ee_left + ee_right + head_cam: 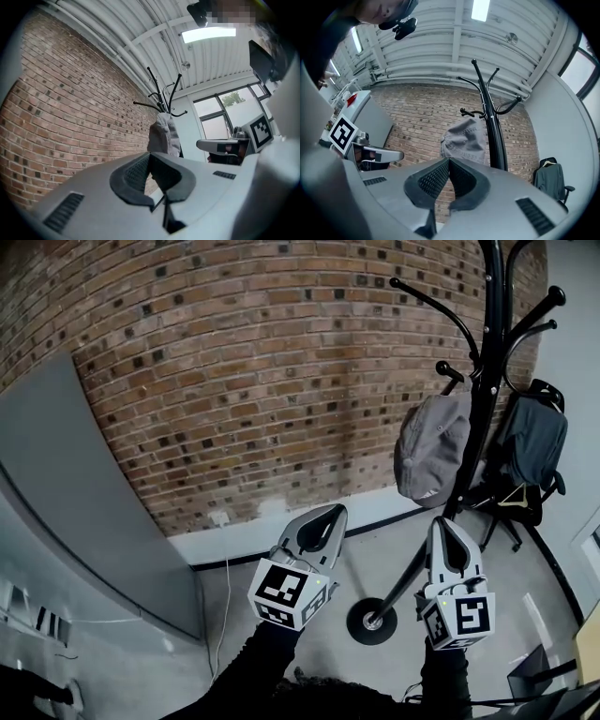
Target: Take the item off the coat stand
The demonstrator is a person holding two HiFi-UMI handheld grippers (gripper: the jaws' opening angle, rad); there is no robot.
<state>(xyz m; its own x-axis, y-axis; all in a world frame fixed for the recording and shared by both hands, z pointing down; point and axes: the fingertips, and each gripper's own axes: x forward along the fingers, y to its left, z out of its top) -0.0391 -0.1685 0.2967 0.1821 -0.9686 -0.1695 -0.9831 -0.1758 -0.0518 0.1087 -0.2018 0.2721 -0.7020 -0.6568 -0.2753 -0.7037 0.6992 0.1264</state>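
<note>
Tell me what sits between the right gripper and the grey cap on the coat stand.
Nothing. In the right gripper view only open air separates the right gripper from the grey cap; the coat stand's pole stands just beside.

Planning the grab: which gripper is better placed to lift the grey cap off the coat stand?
Right. The right gripper sits almost directly below the grey cap; the left gripper is farther aside. Both are shut.

Grey cap [430, 449] on black coat stand [487, 381]
</note>
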